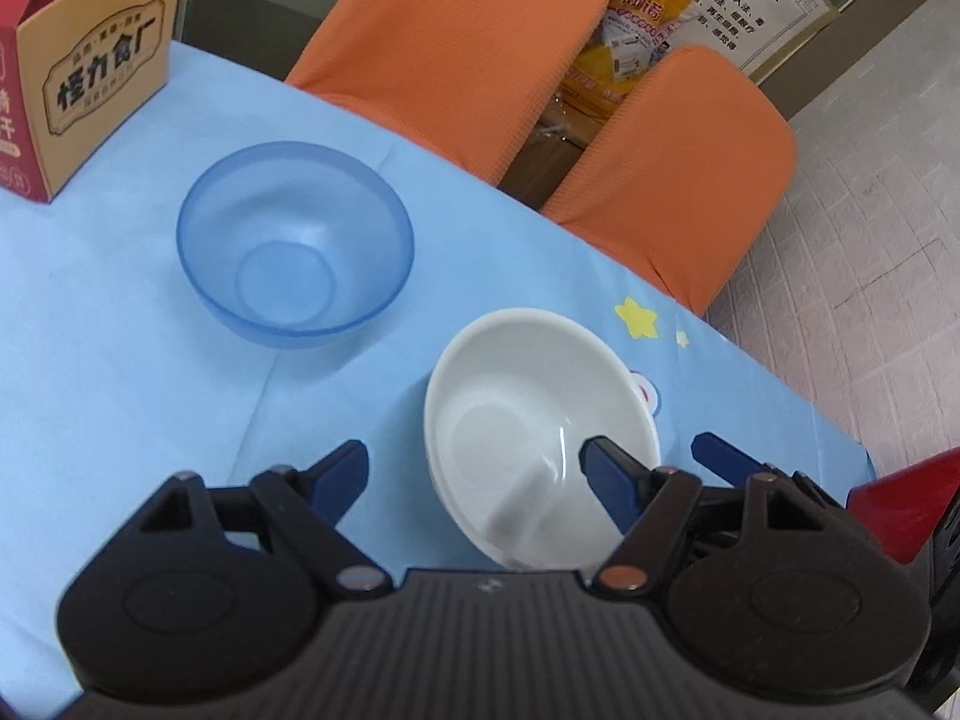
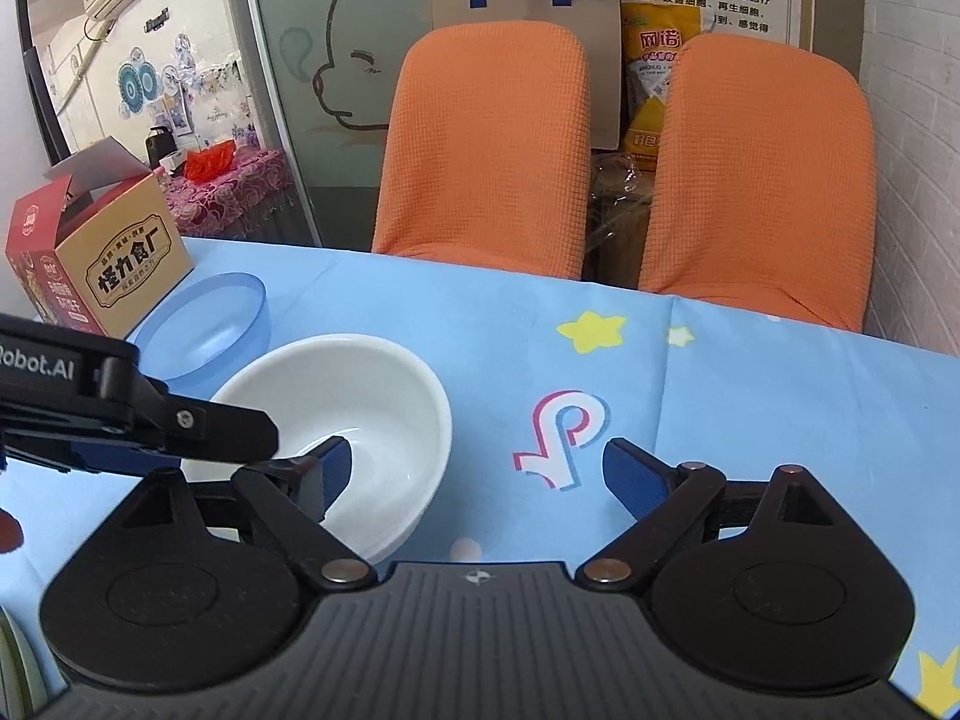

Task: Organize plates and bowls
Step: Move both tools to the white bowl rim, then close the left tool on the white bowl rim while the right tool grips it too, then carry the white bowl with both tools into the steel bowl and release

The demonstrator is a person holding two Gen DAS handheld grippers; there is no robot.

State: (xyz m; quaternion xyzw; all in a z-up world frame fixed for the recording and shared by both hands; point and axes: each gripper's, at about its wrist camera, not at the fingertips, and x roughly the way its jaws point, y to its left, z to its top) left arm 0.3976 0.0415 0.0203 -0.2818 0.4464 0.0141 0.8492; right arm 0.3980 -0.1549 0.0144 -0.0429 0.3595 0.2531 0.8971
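White bowl (image 1: 528, 420) between spread fingers of left claw (image 1: 474, 468), near rim hidden behind claw body. Right claw (image 2: 474, 468) wide, empty; bowl at its left finger. Blue bowl (image 1: 294, 246) beyond, table edge (image 1: 780, 372) close right.

White bowl (image 1: 528, 414) upright near translucent blue bowl (image 1: 294, 246).

Left claw (image 1: 474, 468), right claw (image 2: 474, 468): black ribbed housings, blue pads, copper pivot rivets, white "Robot.AI" lettering.
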